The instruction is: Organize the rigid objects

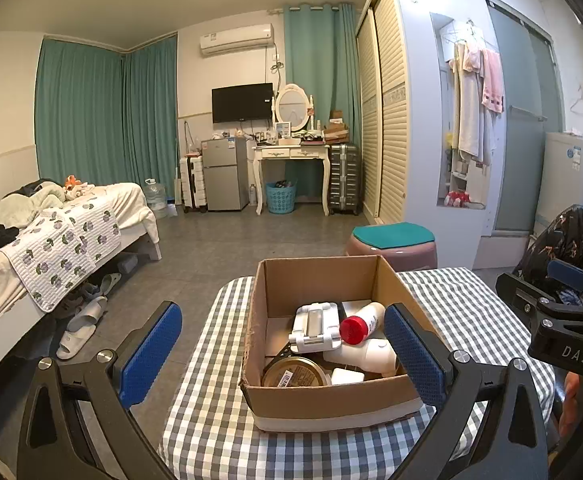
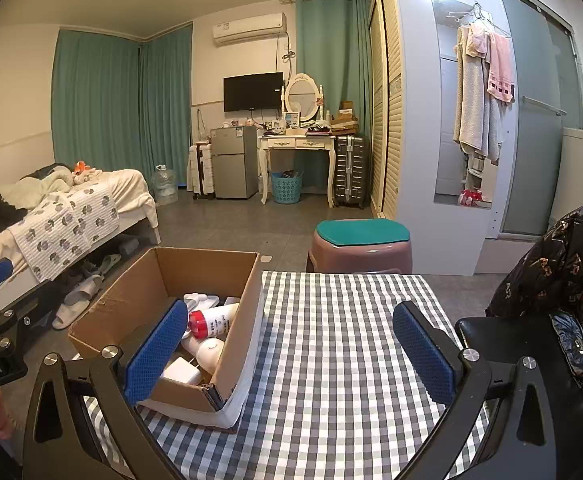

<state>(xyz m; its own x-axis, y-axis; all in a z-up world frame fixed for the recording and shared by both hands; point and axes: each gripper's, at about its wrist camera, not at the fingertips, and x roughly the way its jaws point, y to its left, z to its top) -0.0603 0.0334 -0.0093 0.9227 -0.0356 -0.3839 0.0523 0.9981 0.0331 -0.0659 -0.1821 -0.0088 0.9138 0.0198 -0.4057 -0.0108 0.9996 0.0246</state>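
An open cardboard box (image 1: pixel 319 276) stands on a table with a grey checked cloth (image 1: pixel 211 420). It holds a white bottle with a red cap (image 1: pixel 361 322), a white plastic holder (image 1: pixel 315 326), a round gold tin (image 1: pixel 293 372), a white lying bottle (image 1: pixel 365 354) and a small white block (image 1: pixel 347 376). My left gripper (image 1: pixel 283 352) is open and empty, in front of the box with its fingers on either side of it. My right gripper (image 2: pixel 291 354) is open and empty over the bare cloth (image 2: pixel 331 340), right of the box (image 2: pixel 131 292). The right gripper also shows in the left wrist view (image 1: pixel 559 320).
A pink stool with a teal top (image 2: pixel 361 246) stands just beyond the table. A black patterned jacket (image 2: pixel 563 276) hangs at the right edge. A bed (image 1: pixel 51 232) with shoes under it is on the left. Wardrobe, dresser and fridge line the far wall.
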